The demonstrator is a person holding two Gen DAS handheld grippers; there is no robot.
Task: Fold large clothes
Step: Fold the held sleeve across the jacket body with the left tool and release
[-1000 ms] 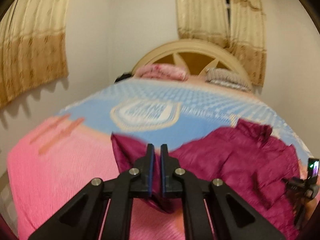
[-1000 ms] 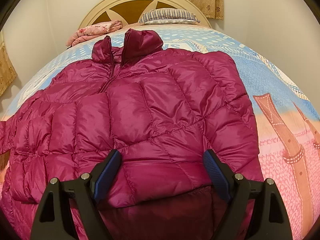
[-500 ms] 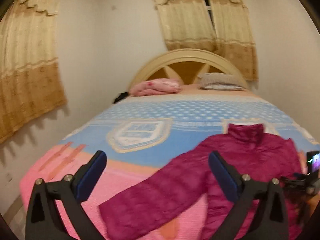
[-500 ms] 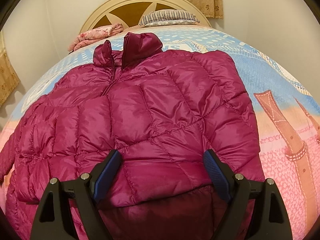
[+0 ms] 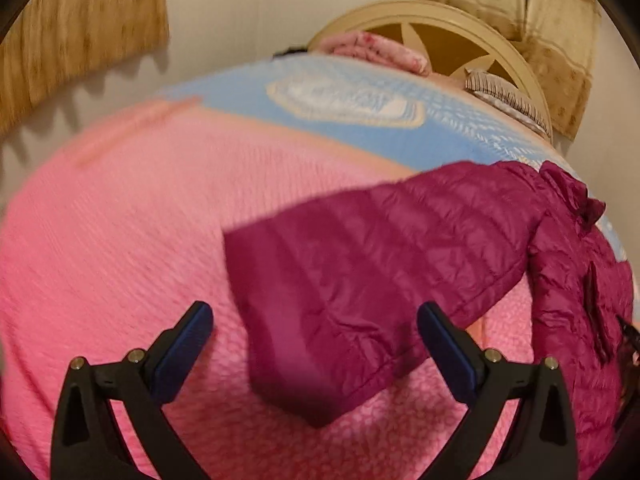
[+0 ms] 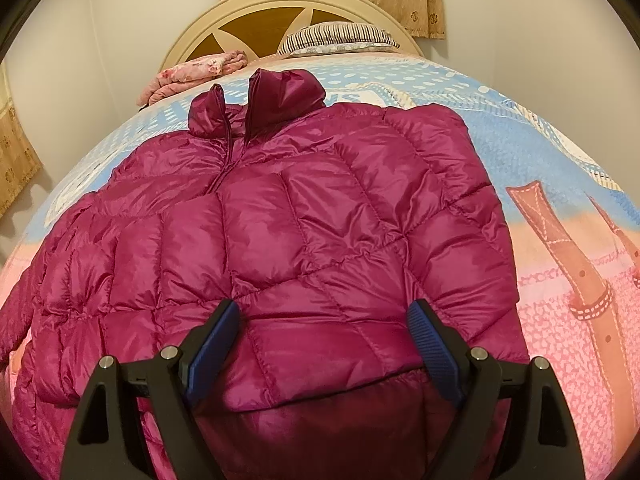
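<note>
A magenta quilted puffer jacket (image 6: 288,240) lies front up on the bed, collar toward the headboard. Its right sleeve is folded across the chest. Its other sleeve (image 5: 360,264) stretches out flat over the pink part of the bedspread in the left wrist view, cuff toward me. My left gripper (image 5: 314,340) is open and empty, its fingers either side of the cuff end, just above it. My right gripper (image 6: 324,340) is open and empty over the jacket's lower hem.
The bed carries a pink and blue bedspread (image 5: 120,240). A folded pink blanket (image 6: 192,74) and a striped pillow (image 6: 340,36) lie by the cream headboard (image 6: 248,12). Walls and curtains (image 5: 80,28) stand close on the left and behind.
My left gripper opened and let go of the sleeve, which now lies stretched flat. It then tilted down close over the cuff. The right gripper has hardly moved.
</note>
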